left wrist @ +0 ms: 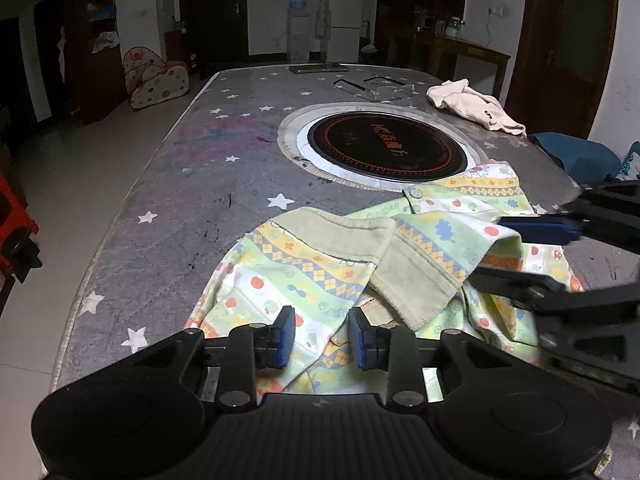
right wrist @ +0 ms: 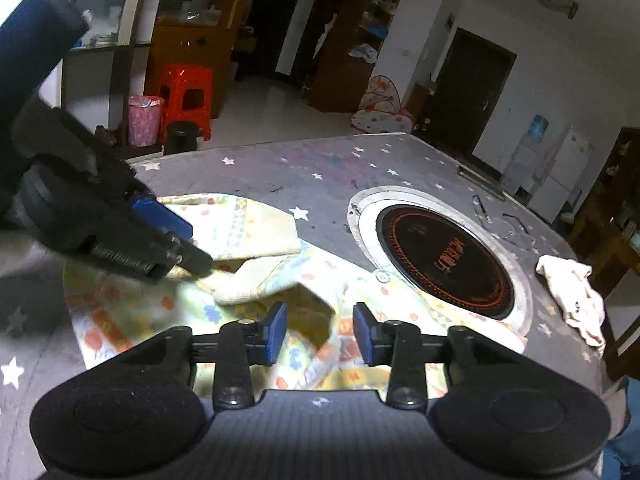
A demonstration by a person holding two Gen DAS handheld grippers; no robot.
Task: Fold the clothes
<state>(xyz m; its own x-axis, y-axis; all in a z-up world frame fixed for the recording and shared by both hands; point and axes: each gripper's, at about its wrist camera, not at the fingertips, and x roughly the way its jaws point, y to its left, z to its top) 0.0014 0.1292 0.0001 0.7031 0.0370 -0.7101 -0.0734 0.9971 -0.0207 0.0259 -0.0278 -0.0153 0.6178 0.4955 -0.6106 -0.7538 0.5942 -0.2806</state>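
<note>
A green and yellow patterned child's garment (left wrist: 320,268) with pale green cuffs lies crumpled on the grey star-print table (left wrist: 180,200); it also shows in the right wrist view (right wrist: 280,280). My left gripper (left wrist: 322,338) is open, just above the garment's near edge, with cloth showing between the pads but not pinched. My right gripper (right wrist: 320,334) is open over the garment's middle. The right gripper also shows at the right of the left wrist view (left wrist: 532,252), open around a raised fold of the garment. The left gripper shows at the left of the right wrist view (right wrist: 180,244).
A round black induction hob (left wrist: 388,148) is set in the table's middle. A cream garment (left wrist: 472,106) lies at the far right, also seen in the right wrist view (right wrist: 576,296). A teal cloth (left wrist: 576,156) sits at the right edge. A phone (left wrist: 318,68) lies at the far edge.
</note>
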